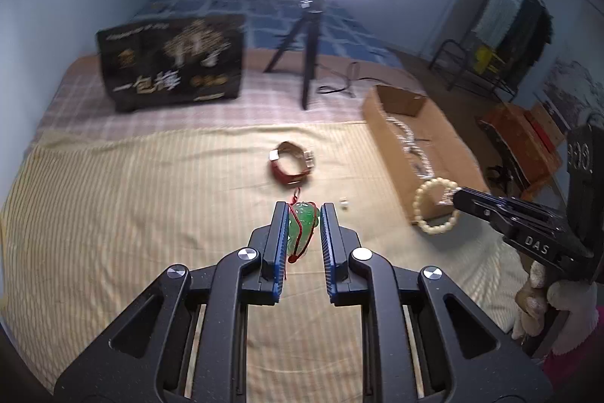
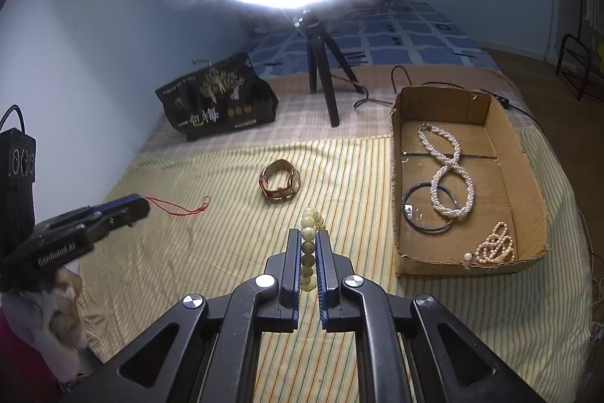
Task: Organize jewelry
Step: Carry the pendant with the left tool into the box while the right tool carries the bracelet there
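Observation:
My left gripper [image 1: 302, 210] holds a green jade pendant [image 1: 302, 227] on a red cord between its blue pads, above the striped cloth. It shows at the left of the right wrist view [image 2: 139, 208], with the red cord [image 2: 181, 208] trailing out onto the cloth. My right gripper [image 2: 306, 233] is shut on a cream bead bracelet [image 2: 310, 240], which hangs from its tip in the left wrist view [image 1: 434, 210], next to the cardboard box [image 2: 528, 184]. A red-strap watch [image 1: 290, 163] lies on the cloth beyond both grippers.
The box holds a white pearl necklace [image 2: 447, 176], a dark bangle [image 2: 426, 210] and a pinkish bead strand [image 2: 496, 246]. A black printed bag [image 2: 219, 101] and a ring light tripod [image 2: 324, 70] stand behind. A small white bit [image 1: 344, 203] lies on the cloth.

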A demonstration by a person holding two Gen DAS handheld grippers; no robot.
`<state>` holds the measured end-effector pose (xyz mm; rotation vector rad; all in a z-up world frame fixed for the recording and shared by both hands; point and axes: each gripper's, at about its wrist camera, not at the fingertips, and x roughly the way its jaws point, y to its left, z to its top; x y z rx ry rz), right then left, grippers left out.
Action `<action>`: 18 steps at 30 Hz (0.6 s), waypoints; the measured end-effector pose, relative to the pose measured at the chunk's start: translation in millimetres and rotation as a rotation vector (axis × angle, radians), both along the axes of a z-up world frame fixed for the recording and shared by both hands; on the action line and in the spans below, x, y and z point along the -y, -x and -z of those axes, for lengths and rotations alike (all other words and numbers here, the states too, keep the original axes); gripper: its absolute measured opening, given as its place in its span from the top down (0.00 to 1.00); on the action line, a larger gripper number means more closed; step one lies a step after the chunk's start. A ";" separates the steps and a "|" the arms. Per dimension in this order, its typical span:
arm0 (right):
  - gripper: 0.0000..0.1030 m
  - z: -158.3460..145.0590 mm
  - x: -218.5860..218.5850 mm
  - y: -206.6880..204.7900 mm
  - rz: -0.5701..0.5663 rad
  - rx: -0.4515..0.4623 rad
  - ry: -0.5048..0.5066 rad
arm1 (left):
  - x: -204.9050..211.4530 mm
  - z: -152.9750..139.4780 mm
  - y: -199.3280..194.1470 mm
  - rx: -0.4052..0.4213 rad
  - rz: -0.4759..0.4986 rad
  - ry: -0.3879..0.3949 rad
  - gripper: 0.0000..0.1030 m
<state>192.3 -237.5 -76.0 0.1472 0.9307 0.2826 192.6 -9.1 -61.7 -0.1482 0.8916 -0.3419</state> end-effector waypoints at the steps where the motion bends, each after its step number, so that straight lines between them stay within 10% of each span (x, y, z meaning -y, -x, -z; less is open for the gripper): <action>1: 0.95 -3.0 2.5 1.7 0.001 0.007 0.000 | 7.3 -3.6 2.4 0.011 0.015 0.002 0.85; 18: 0.95 -27.3 62.7 9.7 0.101 0.064 -0.018 | 78.2 -26.8 19.0 0.108 0.135 -0.019 0.85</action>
